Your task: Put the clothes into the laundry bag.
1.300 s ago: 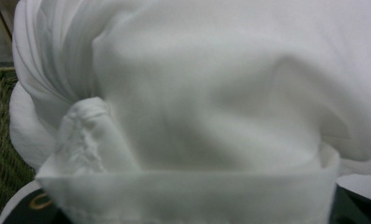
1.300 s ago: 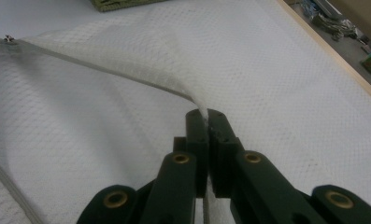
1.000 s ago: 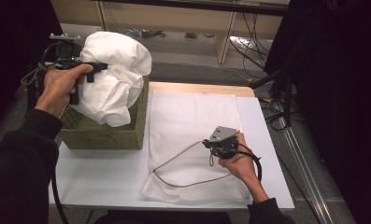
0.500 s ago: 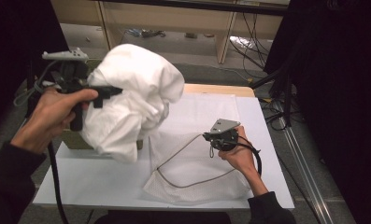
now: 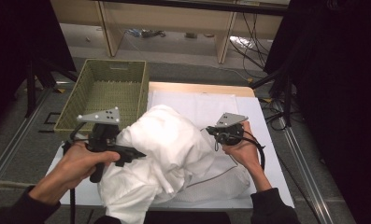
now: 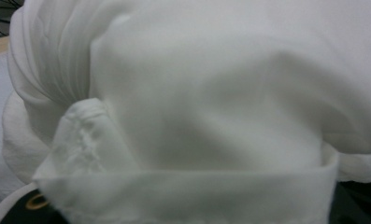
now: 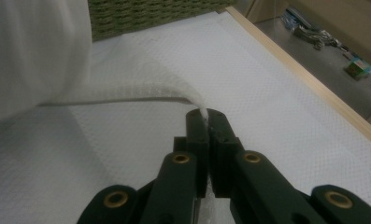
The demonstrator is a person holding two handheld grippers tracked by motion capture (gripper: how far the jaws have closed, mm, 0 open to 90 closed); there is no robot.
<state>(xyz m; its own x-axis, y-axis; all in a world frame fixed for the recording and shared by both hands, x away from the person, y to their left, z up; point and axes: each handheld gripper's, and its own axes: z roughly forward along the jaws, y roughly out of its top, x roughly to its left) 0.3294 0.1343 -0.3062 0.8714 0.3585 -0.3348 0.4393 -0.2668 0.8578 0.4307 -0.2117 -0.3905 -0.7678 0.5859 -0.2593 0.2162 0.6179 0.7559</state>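
Currently the left gripper (image 5: 127, 153) carries a bunched white garment (image 5: 167, 149) above the near-left part of the table (image 5: 267, 140). Its jaws are buried in the folds; in the left gripper view a hemmed edge (image 6: 188, 186) lies across the bottom of the frame where the jaws would rise, so a firm clamp on the cloth is judged likely from the hanging load.

The right gripper (image 7: 206, 122) is closed on the raised rim of a white mesh bag (image 5: 211, 105) that lies flat on the table. That rim (image 7: 141, 95) runs away from the jaws toward the garment, lifted clear of the lower layer, which forms a mouth.

Key relation: the garment lies to the left of the right gripper, directly at the lifted rim, with its bulk already overlapping the bag's near-left part. The bag's long axis runs away from the person. The green basket (image 5: 113, 91) stands empty at the far left. Judged next move: feed the garment rightward into the mouth; the left gripper is the one positioned for it.
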